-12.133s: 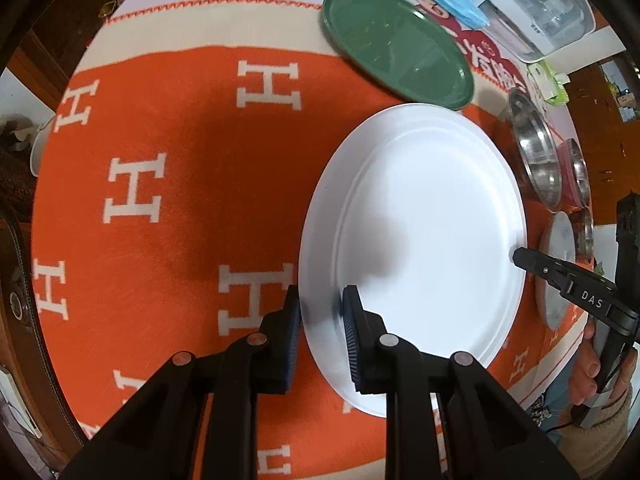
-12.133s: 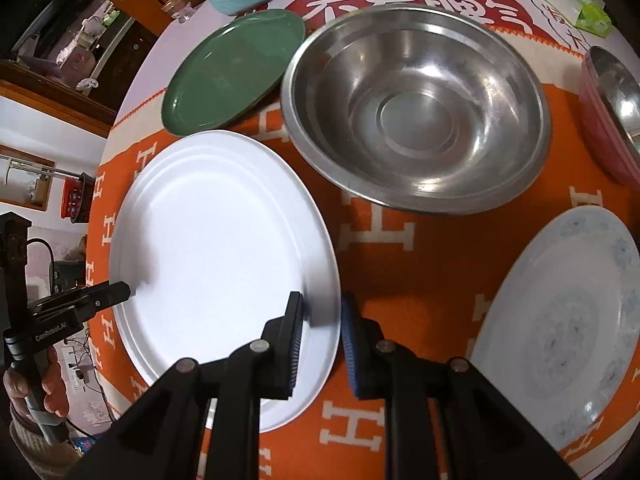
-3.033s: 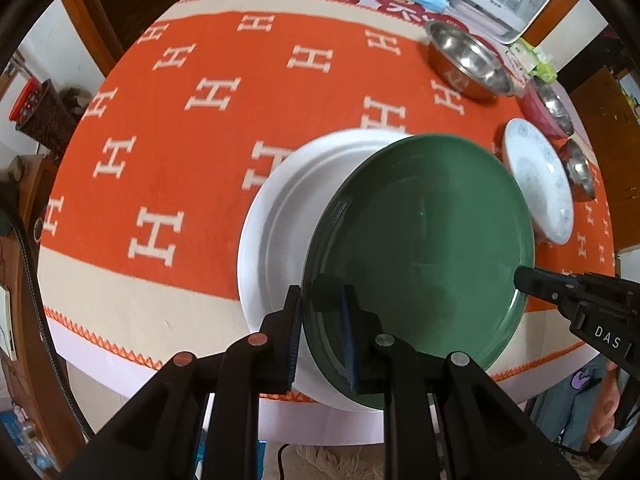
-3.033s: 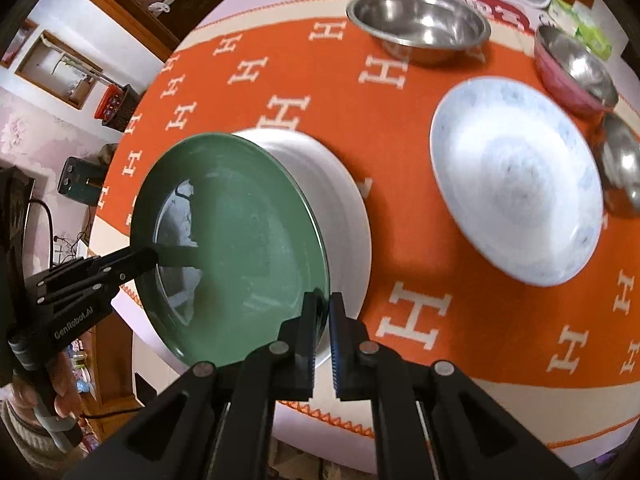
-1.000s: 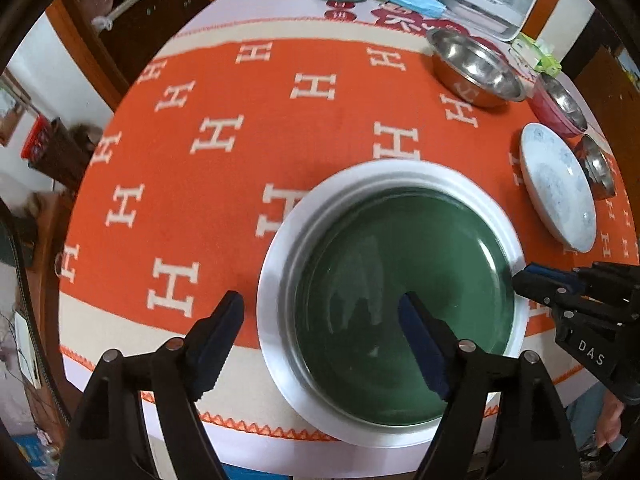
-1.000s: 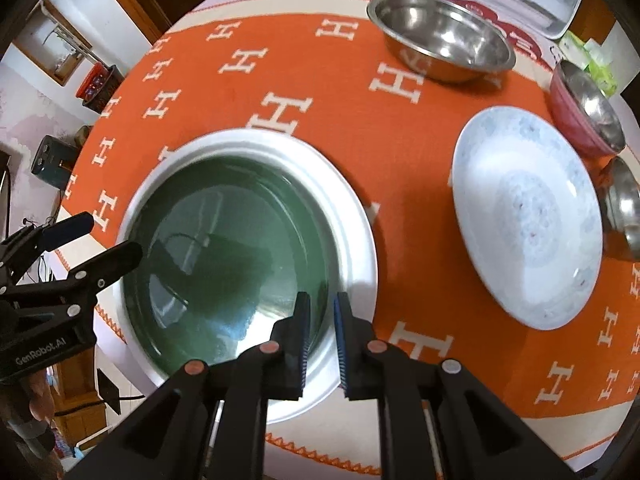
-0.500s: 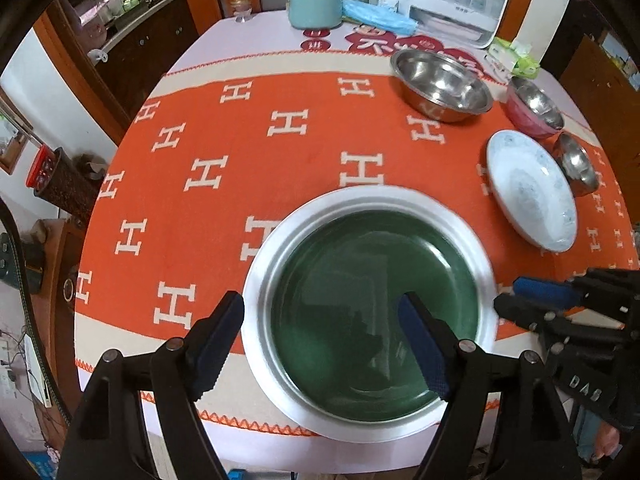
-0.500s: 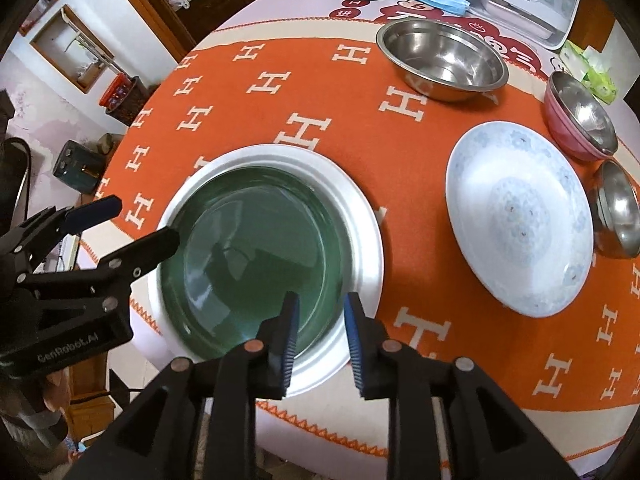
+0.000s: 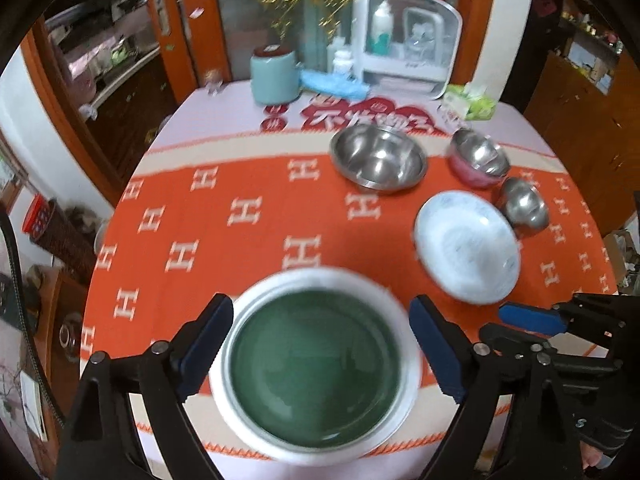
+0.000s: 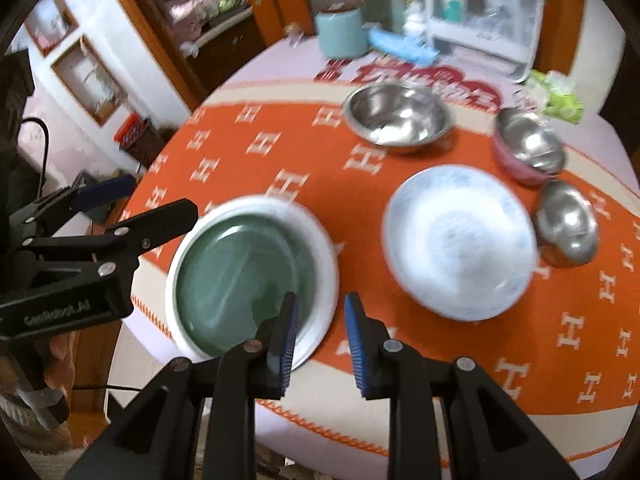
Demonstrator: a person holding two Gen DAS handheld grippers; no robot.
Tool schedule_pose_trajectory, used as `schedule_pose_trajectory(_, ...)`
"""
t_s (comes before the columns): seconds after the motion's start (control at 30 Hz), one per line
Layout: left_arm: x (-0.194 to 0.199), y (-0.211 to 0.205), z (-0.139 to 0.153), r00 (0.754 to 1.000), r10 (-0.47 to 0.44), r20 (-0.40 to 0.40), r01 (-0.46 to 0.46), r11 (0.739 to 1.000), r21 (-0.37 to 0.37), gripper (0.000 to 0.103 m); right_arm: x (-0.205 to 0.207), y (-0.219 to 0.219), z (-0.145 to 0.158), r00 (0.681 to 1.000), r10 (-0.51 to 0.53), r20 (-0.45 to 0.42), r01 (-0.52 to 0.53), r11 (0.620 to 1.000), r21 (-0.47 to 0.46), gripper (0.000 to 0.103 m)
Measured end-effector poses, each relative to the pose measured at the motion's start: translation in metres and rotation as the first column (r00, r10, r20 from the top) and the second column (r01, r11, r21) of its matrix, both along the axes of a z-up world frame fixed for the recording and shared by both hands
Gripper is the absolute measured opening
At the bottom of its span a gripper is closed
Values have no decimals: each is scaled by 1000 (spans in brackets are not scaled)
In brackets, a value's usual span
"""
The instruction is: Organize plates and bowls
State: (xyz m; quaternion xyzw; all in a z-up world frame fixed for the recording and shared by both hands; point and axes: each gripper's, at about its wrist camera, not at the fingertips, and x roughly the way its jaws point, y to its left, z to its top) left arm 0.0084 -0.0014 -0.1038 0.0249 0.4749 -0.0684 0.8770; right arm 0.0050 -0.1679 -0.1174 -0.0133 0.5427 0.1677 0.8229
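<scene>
The green plate (image 9: 316,376) now lies nested inside the white plate (image 9: 256,304), where three seconds ago both grippers were carrying it by its rim above that plate. The stack sits at the near edge of the orange cloth (image 9: 240,208).

The left gripper (image 9: 320,352) stands high above the stack, jaws nearly at full spread and opening, nothing between the pads. The right gripper (image 10: 320,336) is likewise clear of the stack, jaws partly apart and opening, empty; one second ago they were almost closed at the white plate's near rim.

Judgement: the first two plates are stacked and released. Remaining, all beyond and to the right of the green plate: the patterned plate (image 10: 460,240), the large steel bowl (image 10: 398,118), the pink bowl (image 10: 528,148) and the small steel bowl (image 10: 566,224) just beside the patterned plate. The patterned plate is the likely next item for the stack.

Writing: the cloth carries a repeated white "H". Red Chinese characters at the cloth's far end are blurred and unreadable. The left gripper body, seen from the right wrist view, bears a label, too blurred to read with certainty.
</scene>
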Motion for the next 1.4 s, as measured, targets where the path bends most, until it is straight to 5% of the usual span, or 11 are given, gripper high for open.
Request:
schedule_pose_trajectory(0.1,13,-19,7,999,-32,21,32,999,-7,92,3,-31,14,995,-75,61,75,997,1,47)
schedule_pose_trajectory(0.27,47,-54,-2,995,-96,-1,95,995,-19,92,15,-83,16,975,-205,92,206,979,-6,50)
schedule_pose_trajectory(0.5,95,-92,-51,980,-163,-110,160,987,-33,92,30,-148,-21,930,-366,-20,366,930,39,50)
schedule_pose_trajectory(0.73,133,-110,-102,951,-194,-239,166,977,-130,92,50,-188,-70,875,-450,-179,471,877,95,50)
schedule_pose_trajectory(0.83,143,-116,-114,938,-211,-276,177,974,-143,89,60,-200,-86,854,-467,-231,502,856,126,46)
schedule_pose_trajectory(0.97,154,-124,-124,921,-239,-309,199,968,-153,84,75,-208,-104,832,-468,-299,524,840,143,27)
schedule_pose_trajectory(1.17,162,-132,-136,882,-285,-376,223,954,-200,66,88,-211,-117,814,-454,-362,532,833,152,15)
schedule_pose_trajectory(1.3,165,-133,-145,855,-303,-421,225,948,-225,35,89,-210,-116,822,-438,-365,517,843,153,10)
schedule_pose_trajectory(1.4,167,-134,-150,850,-296,-435,231,953,-196,22,91,-206,-115,829,-426,-363,500,855,139,5)
